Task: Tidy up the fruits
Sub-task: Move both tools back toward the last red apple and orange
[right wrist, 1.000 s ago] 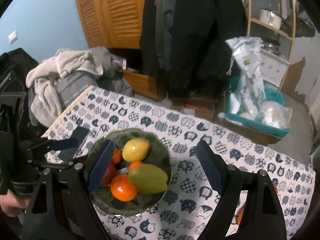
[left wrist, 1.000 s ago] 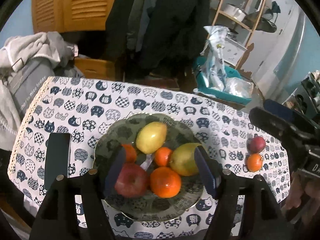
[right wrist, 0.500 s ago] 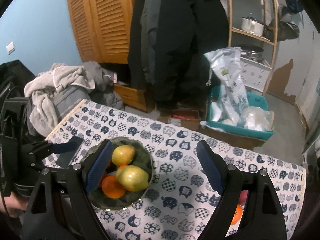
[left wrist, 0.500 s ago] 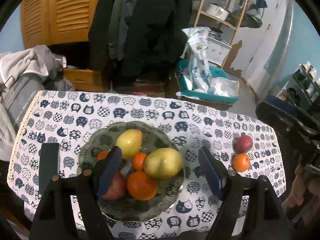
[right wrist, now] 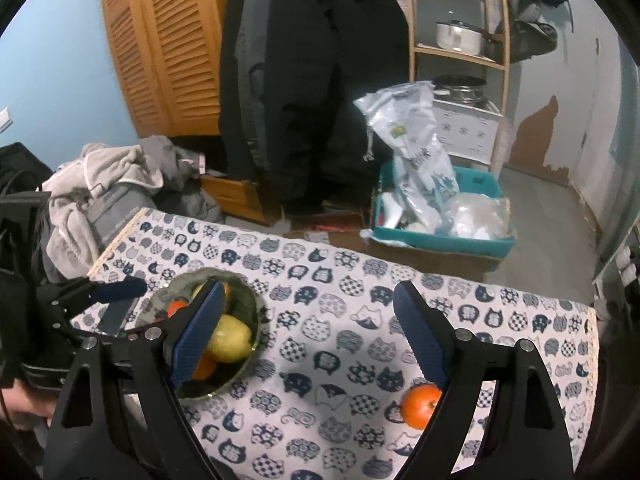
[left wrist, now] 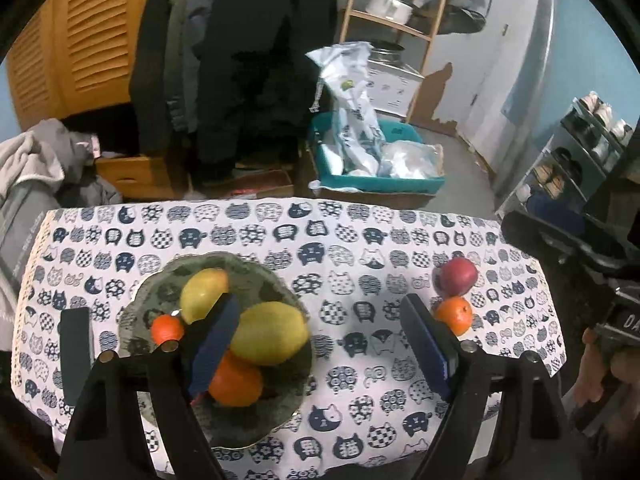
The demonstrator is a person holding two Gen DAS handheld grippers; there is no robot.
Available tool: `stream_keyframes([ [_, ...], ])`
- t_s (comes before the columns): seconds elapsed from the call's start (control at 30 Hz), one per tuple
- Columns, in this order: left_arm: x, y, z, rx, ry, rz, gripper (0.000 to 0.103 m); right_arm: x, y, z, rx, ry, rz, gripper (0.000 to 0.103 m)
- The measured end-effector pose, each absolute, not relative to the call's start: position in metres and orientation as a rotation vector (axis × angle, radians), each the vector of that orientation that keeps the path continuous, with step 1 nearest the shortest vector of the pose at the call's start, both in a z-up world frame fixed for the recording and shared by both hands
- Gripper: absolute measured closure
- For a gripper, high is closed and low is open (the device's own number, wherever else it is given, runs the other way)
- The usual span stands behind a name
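Note:
A dark green bowl (left wrist: pixel 160 280) on the cat-print tablecloth (left wrist: pixel 360 240) holds two yellow-green pears (left wrist: pixel 272 332) and several oranges (left wrist: pixel 236 380). To the right, a red apple (left wrist: pixel 458 276) and an orange (left wrist: pixel 454 316) lie loose on the cloth. My left gripper (left wrist: pixel 320 344) hovers over the bowl's right edge; its jaws are opening with nothing between them. In the right wrist view my right gripper (right wrist: pixel 308 340) stands open over bare cloth between the bowl (right wrist: pixel 256 308) and the loose orange (right wrist: pixel 420 400). The apple is hidden there.
A flat dark rectangle (left wrist: pixel 76 352) lies left of the bowl. Beyond the table's far edge are a teal crate of plastic bags (left wrist: pixel 376 168), a clothes pile (left wrist: pixel 32 168), hanging dark coats (right wrist: pixel 312 80) and a wooden shelf (right wrist: pixel 460 48).
Both grippers have drawn back and shifted right, so the bowl has slid left in both views. The left jaws have widened. The loose orange has come into the right wrist view.

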State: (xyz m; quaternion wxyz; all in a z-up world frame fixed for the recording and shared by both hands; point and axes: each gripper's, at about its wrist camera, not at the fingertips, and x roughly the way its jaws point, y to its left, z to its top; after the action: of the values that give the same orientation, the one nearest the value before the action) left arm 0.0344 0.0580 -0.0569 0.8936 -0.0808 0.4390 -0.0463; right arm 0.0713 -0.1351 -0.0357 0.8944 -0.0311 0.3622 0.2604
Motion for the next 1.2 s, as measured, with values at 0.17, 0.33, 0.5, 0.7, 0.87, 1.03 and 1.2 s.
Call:
stream_keyframes([
  [0.17, 0.040, 0.036, -0.055, -0.143, 0.917, -0.122, 0.019, 0.073, -0.160, -0.042, -0.045, 0.769, 0.502, 0.018],
  [0.33, 0.046, 0.012, -0.054, -0.108, 0.921, -0.155, 0.019, 0.075, -0.184, -0.046, -0.009, 0.782, 0.478, 0.018],
  [0.5, 0.051, -0.011, -0.052, -0.074, 0.922, -0.182, 0.019, 0.079, -0.212, -0.052, 0.010, 0.795, 0.434, 0.018],
  [0.7, 0.060, -0.036, -0.055, -0.042, 0.932, -0.208, 0.019, 0.086, -0.248, -0.066, 0.032, 0.828, 0.371, 0.018],
  [0.87, 0.069, -0.053, -0.060, -0.026, 0.947, -0.225, 0.019, 0.091, -0.273, -0.080, 0.049, 0.857, 0.326, 0.018],
  [1.03, 0.075, -0.064, -0.065, -0.018, 0.959, -0.240, 0.019, 0.095, -0.289, -0.090, 0.062, 0.874, 0.298, 0.018],
  [1.2, 0.086, -0.072, -0.077, 0.006, 0.983, -0.238, 0.019, 0.101, -0.299, -0.101, 0.066, 0.901, 0.282, 0.018],
])
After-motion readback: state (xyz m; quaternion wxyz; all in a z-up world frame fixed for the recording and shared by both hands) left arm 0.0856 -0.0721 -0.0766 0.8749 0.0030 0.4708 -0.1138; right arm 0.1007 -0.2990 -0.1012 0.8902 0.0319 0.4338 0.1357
